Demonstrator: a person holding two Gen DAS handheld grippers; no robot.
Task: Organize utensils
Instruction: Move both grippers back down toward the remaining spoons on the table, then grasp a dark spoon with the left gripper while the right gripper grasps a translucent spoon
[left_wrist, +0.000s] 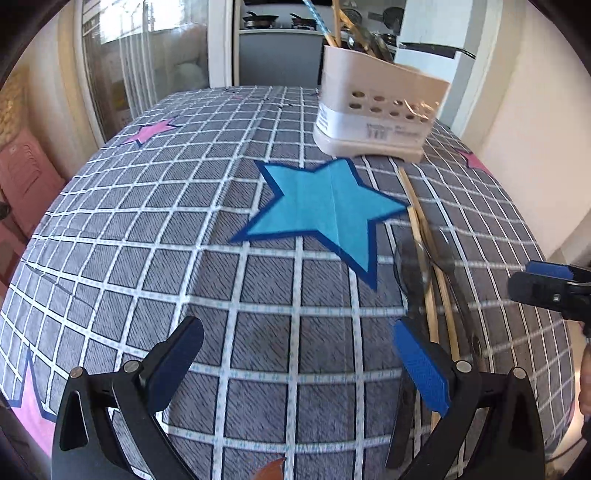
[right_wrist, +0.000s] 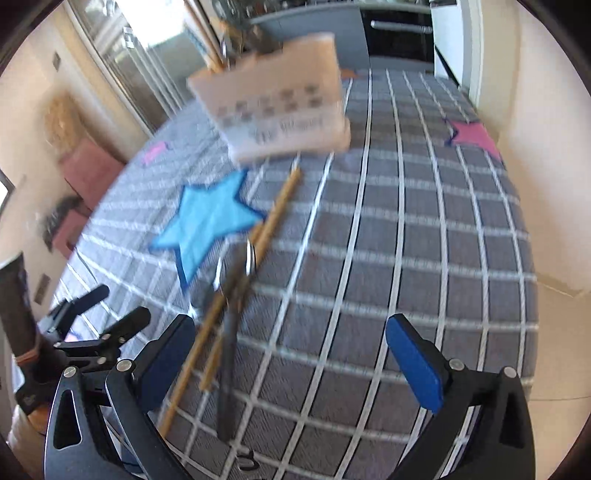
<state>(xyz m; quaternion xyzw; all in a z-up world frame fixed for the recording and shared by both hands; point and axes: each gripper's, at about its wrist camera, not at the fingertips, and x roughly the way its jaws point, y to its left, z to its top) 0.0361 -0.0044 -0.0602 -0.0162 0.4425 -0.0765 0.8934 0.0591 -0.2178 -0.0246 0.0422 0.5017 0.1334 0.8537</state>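
Observation:
A white perforated utensil holder (left_wrist: 380, 107) stands at the far side of the table, with chopsticks and metal utensils upright in it; it is blurred in the right wrist view (right_wrist: 280, 107). Wooden chopsticks (left_wrist: 421, 236) (right_wrist: 273, 221) lie loose on the cloth beside a metal spoon (left_wrist: 413, 273) (right_wrist: 232, 273) with a dark handle. My left gripper (left_wrist: 295, 347) hangs open above the cloth, left of this pile, nothing between its fingers. My right gripper (right_wrist: 291, 350) is open too, with the pile just inside its left finger (right_wrist: 166, 354).
A grey checked tablecloth (left_wrist: 184, 221) with a blue star (left_wrist: 325, 206) and pink stars covers the table. A wall runs close along the right edge. Each gripper shows in the other's view: the right gripper (left_wrist: 524, 280) and the left gripper (right_wrist: 122, 304), with a person's arm (right_wrist: 18, 314).

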